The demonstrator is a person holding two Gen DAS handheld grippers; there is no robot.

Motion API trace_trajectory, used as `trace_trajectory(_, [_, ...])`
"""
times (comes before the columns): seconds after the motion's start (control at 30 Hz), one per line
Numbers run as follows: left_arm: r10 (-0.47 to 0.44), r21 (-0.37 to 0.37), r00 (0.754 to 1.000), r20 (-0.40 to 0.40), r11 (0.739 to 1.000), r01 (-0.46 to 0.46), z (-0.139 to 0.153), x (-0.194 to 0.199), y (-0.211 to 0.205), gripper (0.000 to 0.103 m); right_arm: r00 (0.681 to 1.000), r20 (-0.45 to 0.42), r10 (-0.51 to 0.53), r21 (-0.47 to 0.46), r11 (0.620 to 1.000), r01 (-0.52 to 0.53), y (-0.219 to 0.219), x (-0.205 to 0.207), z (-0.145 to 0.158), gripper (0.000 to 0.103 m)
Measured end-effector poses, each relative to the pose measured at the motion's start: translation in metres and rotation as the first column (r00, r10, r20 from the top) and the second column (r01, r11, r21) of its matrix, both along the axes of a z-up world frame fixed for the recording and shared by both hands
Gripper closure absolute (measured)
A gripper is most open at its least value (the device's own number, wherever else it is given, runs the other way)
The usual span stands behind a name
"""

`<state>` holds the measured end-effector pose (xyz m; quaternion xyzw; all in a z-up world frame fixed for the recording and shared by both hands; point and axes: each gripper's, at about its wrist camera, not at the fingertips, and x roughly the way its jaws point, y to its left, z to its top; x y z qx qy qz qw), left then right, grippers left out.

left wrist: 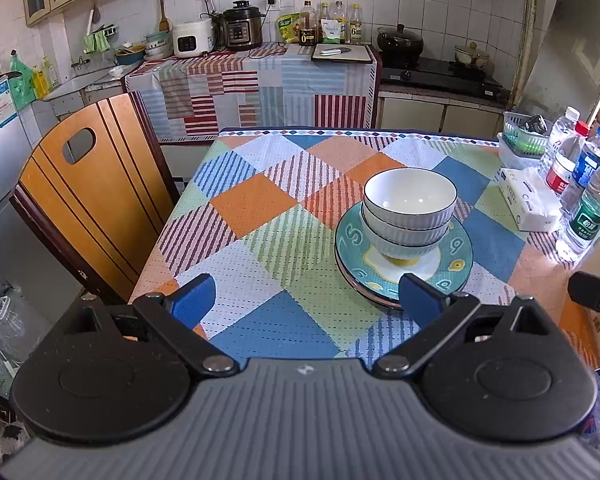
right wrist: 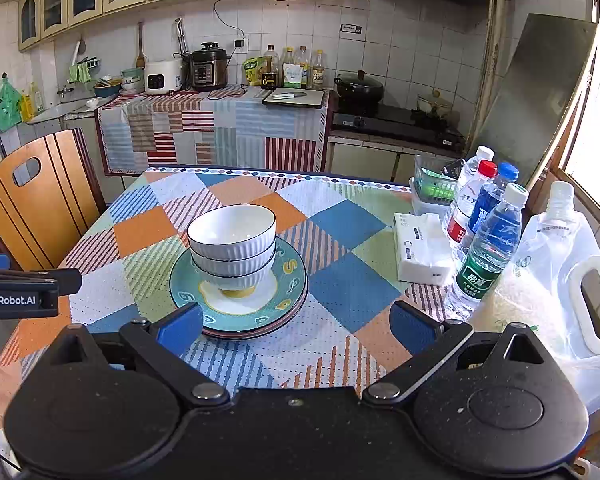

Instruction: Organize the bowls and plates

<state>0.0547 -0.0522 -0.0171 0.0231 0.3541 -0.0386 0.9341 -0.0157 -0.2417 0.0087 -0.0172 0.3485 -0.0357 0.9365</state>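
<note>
Three white ribbed bowls point(left wrist: 410, 210) are nested in a stack on a teal patterned plate point(left wrist: 350, 246), which lies on other plates on the checked tablecloth. The same stack of bowls point(right wrist: 232, 240) and teal plate point(right wrist: 184, 280) show in the right wrist view. My left gripper point(left wrist: 306, 300) is open and empty, near the table's front edge, left of the stack. My right gripper point(right wrist: 296, 326) is open and empty, just in front and right of the plates. The left gripper's body point(right wrist: 20, 288) shows at the left edge.
Several water bottles point(right wrist: 488, 240), a tissue pack point(right wrist: 420, 248), a green basket point(right wrist: 432, 188) and a large clear jug point(right wrist: 556, 272) stand along the table's right side. A wooden chair point(left wrist: 88, 196) stands at the table's left. Kitchen counter behind.
</note>
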Motion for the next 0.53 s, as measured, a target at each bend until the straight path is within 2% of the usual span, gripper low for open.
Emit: trace_trajectory(0.53, [-0.021, 0.008, 1.0, 0.0, 1.0, 0.021, 0.0007, -0.0018, -0.0033, 0.004, 1.0, -0.022, -0.007, -0.004, 1.0, 0.006, -0.0003, 0.0013, -0.0032, 0.002])
